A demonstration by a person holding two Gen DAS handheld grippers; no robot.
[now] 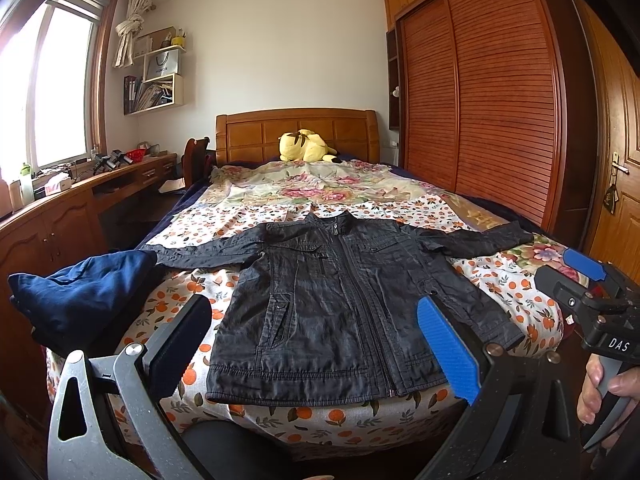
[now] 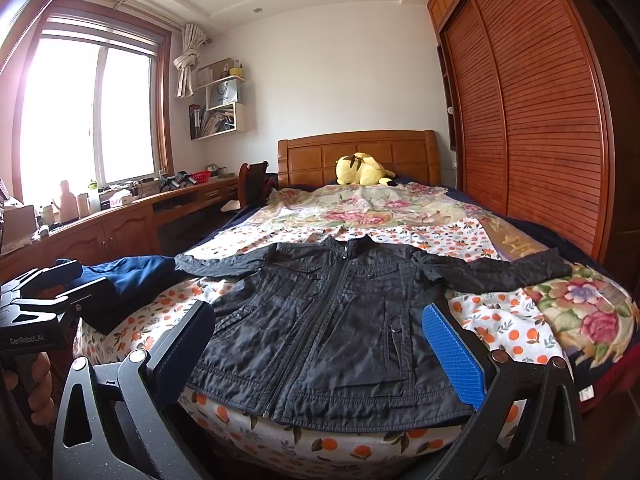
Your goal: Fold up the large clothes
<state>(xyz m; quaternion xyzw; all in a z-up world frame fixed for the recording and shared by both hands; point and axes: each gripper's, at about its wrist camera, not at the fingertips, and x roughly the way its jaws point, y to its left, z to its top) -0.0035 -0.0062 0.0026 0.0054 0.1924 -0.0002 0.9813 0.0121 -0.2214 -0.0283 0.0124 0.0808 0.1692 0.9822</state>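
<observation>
Black zipped fabric jacket [image 1: 340,304] lies flat, sleeves spread sideways, straight ahead of both tools on the floral-sheeted bed [image 1: 520,280], hem nearest. Left gripper [image 1: 316,348] and right gripper [image 2: 320,352] hover with jaws wide, empty. Each sleeve lies nearer its own-side gripper.

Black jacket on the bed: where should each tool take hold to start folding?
The black jacket lies flat, zipped, sleeves spread. Judged from that, grip each cuff from its outer side: left tool at the left cuff, right tool at the right, then fold inward.
</observation>
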